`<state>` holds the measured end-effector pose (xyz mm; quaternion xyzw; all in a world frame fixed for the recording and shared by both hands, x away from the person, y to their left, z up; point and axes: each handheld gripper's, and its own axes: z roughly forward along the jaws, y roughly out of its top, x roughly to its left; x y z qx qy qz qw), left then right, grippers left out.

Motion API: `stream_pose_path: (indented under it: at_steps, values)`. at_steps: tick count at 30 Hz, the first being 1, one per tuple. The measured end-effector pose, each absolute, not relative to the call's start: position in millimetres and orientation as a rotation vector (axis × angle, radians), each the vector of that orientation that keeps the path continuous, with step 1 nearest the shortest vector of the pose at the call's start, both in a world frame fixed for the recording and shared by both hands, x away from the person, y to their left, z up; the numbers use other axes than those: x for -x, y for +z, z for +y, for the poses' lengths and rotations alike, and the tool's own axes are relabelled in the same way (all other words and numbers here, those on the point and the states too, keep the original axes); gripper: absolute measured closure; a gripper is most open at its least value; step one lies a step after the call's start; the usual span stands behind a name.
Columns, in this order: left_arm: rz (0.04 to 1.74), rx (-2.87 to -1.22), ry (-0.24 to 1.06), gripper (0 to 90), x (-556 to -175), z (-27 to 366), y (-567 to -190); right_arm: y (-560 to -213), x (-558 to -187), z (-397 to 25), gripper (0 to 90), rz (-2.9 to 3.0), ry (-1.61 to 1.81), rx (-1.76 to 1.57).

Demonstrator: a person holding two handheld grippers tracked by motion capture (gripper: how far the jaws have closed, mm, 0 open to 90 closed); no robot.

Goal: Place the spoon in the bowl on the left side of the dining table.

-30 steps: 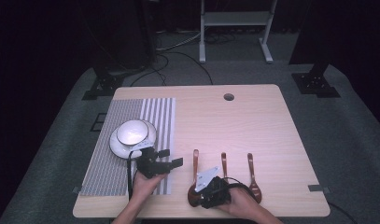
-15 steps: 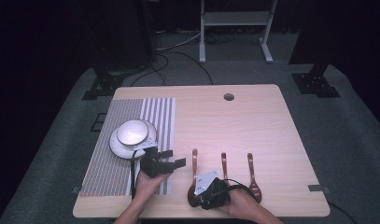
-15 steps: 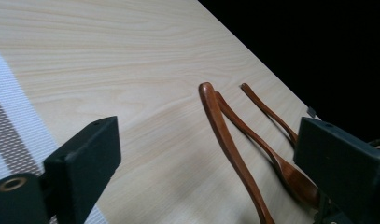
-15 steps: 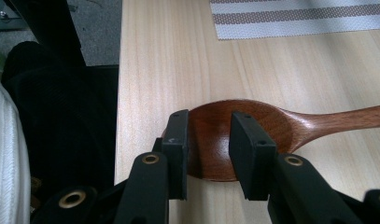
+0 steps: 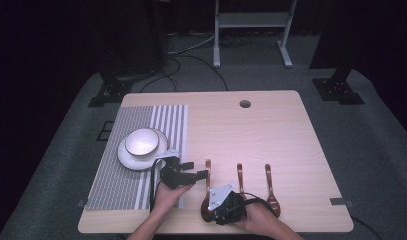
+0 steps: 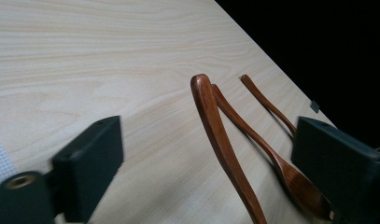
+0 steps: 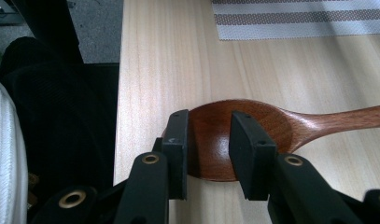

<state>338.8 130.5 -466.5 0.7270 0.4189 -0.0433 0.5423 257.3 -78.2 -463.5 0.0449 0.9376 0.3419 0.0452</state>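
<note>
Gripping the bowl of the nearest wooden spoon [image 7: 234,140] with my right gripper [image 7: 206,154], I have one jaw on its outer rim and the other set inside the hollow, so the rim is clamped between them at the near edge of the surface [image 7: 178,56]. The spoon is dark reddish-brown, glossy, with a deep oval bowl and a slim handle that runs away from me; in the left gripper view its handle end [image 6: 211,116] looks lifted off the surface. It is the leftmost of three alike: the middle spoon [image 5: 240,175] lies just to its right, the third spoon [image 5: 270,186] beyond that. My left gripper [image 5: 193,172] hangs beside the handle, jaws wide apart and empty. I can read no writing anywhere. My hand covers most of the bowl from above.
</note>
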Motion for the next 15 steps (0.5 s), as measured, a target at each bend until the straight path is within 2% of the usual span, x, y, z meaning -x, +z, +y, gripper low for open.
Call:
stream_pose_path:
  at_steps: [11, 12, 15]
  values:
    - [1.006, -1.784, -0.130, 16.3, -342.4, 115.3, -471.9, -462.4, -256.1, -76.6, 67.0, 2.863, 1.022, -0.118]
    - [1.018, -1.787, -0.155, 21.9, -344.6, 113.7, -473.8, -462.3, -256.1, -76.4, 67.0, 2.863, 1.021, -0.113]
    - [1.020, -1.773, -0.188, 29.0, -348.1, 112.0, -474.9, -462.4, -255.8, -76.5, 67.0, 2.860, 1.021, -0.111]
